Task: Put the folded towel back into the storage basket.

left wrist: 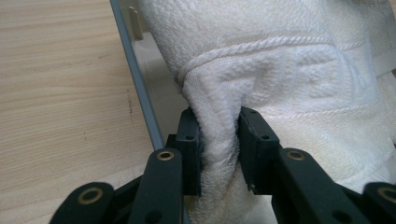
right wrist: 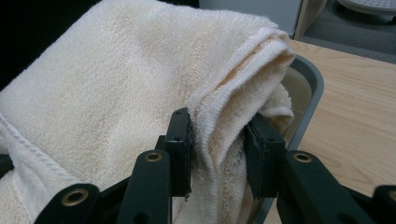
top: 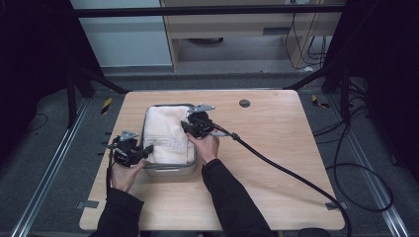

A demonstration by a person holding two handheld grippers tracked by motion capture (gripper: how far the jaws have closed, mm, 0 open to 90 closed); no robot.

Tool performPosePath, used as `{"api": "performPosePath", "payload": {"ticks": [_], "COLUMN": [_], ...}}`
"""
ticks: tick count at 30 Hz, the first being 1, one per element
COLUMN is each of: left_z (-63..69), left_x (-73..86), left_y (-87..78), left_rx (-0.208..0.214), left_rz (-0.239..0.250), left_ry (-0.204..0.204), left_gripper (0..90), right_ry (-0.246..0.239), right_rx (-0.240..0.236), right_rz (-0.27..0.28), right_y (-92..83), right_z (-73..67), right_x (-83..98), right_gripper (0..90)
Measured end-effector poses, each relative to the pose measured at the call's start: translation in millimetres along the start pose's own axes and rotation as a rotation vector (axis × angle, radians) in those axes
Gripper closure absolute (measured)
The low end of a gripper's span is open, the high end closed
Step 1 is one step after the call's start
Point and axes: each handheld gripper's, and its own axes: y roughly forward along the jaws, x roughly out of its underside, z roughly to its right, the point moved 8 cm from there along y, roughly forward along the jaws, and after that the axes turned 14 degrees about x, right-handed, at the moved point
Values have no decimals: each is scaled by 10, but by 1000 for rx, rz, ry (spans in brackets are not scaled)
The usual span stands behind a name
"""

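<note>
One cream towel [top: 167,133] lies folded and heaped in a grey metal tray [top: 174,168], rising above its rim, on the left half of the wooden counter [top: 276,148]. The left tool [top: 143,152] grips a bunched fold at the towel's near-left edge; in the left gripper view its pads press the cloth [left wrist: 219,140] from both sides. The right tool [top: 186,127] pinches a folded hem at the towel's right side, cloth squeezed between its pads [right wrist: 217,135]. A black cable [top: 286,170] trails across the counter.

Wooden table [top: 276,163], grey floor [top: 44,148] (dim edges), pale cabinet [top: 237,29]
</note>
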Motion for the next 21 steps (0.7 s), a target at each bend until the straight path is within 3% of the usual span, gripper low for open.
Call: {"api": "performPosePath", "payload": {"ticks": [13, 17, 21], "left_z": [13, 22, 47], "left_x": [-29, -65, -140], "left_y": [-26, -46, -140], "left_rx": [-19, -22, -23], "left_rz": [-1, 36, 92], "left_ry": [17, 18, 30], "left_gripper": [646, 583, 570], "right_ry": [-27, -54, -78], "right_rx": [13, 22, 19], "right_rz": [-11, -11, 33], "right_y": [31, 36, -7], "right_z": [15, 21, 29], "right_x": [33, 48, -9], "right_gripper": [622, 600, 561]}}
